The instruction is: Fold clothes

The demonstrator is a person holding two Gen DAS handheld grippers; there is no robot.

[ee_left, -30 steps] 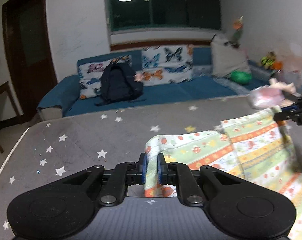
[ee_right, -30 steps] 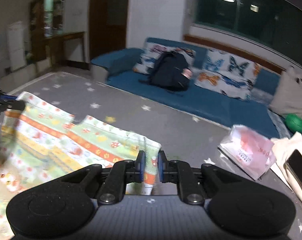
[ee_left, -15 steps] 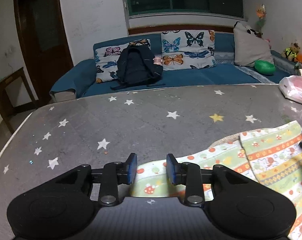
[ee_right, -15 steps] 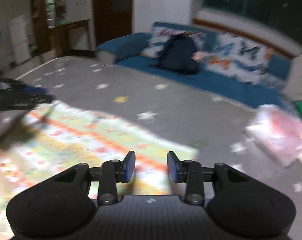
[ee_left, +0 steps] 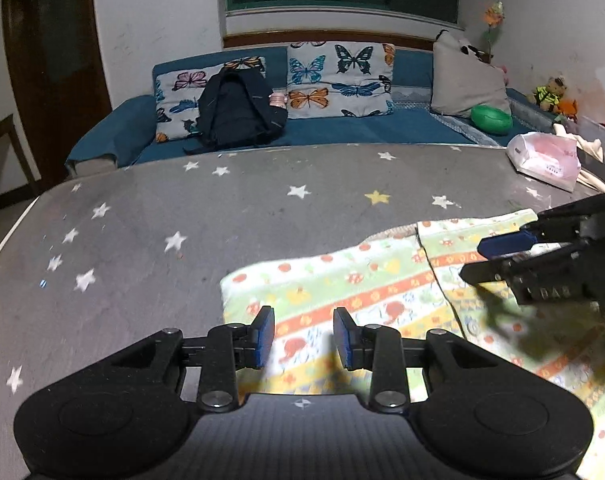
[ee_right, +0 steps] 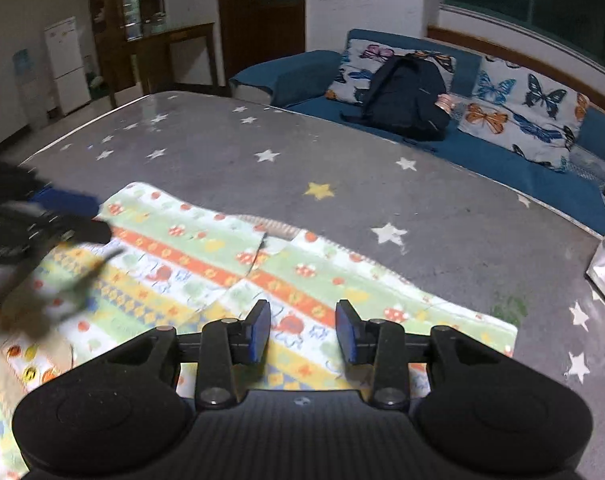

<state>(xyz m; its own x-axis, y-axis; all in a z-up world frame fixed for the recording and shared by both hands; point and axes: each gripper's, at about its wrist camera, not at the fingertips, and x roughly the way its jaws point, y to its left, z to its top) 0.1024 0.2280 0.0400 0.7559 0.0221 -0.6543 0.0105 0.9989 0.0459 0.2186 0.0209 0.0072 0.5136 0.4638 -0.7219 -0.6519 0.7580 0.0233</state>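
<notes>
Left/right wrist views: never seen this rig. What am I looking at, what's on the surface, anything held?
No robot arm here: a person holds one two-finger gripper in each hand, each with a fisheye camera looking along its fingers. The left wrist view shows the left gripper open, with the other gripper at its right edge. The right wrist view shows the right gripper open. Both hover over a striped printed garment lying flat on a grey star-patterned surface. Nothing is held. A pink-and-white bag lies further back.
</notes>
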